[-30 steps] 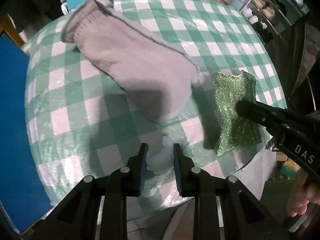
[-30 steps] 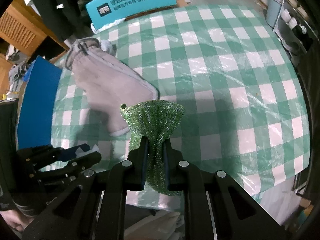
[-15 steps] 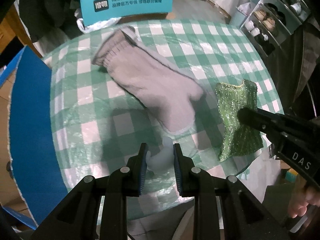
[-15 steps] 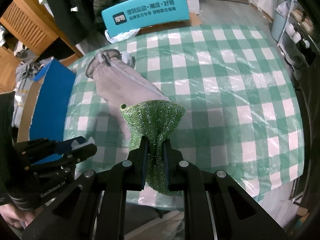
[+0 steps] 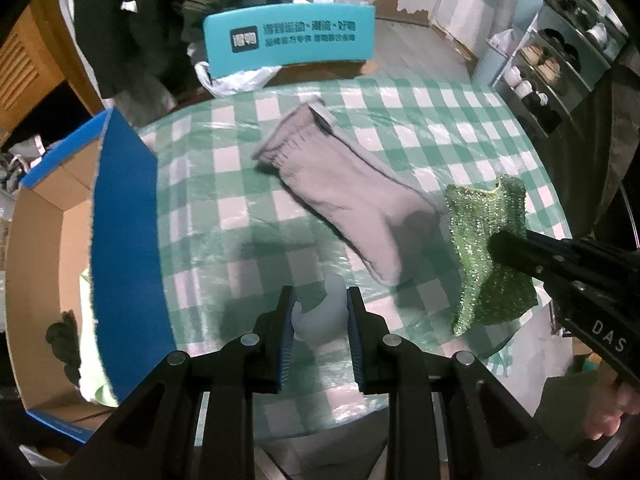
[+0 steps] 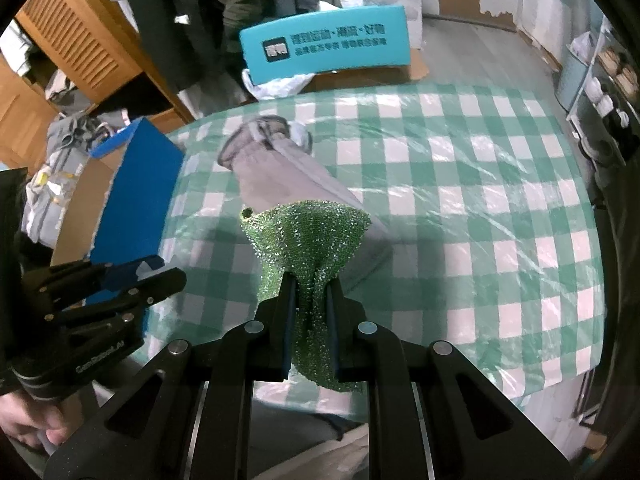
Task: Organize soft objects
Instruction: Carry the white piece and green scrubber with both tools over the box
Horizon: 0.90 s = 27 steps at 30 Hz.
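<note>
The left gripper [image 5: 320,308] was clamped on a small pale soft piece [image 5: 326,312], carried clear above the near edge of the checked table [image 5: 460,136]. The right gripper [image 6: 311,300] pinched a glittery green cloth [image 6: 308,240], which hung bunched between its pads, also off the surface. A grey mitten [image 5: 340,192] lay flat on the cloth-covered table, untouched, its cuff toward the far side. To the left of the table stood an open cardboard box [image 5: 48,216] with blue flaps, already holding some soft items. Judged from this, two pieces were in transit, presumably toward the box; the mitten remained to be collected.
</note>
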Available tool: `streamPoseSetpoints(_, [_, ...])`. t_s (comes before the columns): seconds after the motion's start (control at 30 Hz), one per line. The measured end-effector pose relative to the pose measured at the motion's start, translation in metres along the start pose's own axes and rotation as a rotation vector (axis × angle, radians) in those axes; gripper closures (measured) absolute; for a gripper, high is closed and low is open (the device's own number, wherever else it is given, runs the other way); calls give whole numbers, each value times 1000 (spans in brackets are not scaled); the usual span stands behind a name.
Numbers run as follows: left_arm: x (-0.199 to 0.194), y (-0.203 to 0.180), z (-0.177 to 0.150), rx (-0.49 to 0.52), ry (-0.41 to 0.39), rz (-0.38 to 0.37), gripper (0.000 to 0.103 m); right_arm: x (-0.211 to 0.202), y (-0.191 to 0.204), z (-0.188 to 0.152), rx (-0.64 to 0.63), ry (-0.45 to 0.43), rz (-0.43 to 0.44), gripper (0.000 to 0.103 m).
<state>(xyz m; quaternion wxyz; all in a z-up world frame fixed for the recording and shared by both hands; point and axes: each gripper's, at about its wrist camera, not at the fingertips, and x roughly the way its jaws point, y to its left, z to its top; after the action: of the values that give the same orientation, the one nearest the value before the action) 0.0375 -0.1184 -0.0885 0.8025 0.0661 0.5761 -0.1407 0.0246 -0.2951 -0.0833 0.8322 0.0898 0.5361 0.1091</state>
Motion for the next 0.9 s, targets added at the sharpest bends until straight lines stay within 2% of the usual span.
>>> streamPoseSetpoints(0.23, [-19,14,-1,-2,-43,40,79,-9,25,7,-38,-25,20,90])
streamPoseSetpoints(0.9, [-59,62,-8,-58,-124,86,79,-18,84,25,-128,-58,57,90])
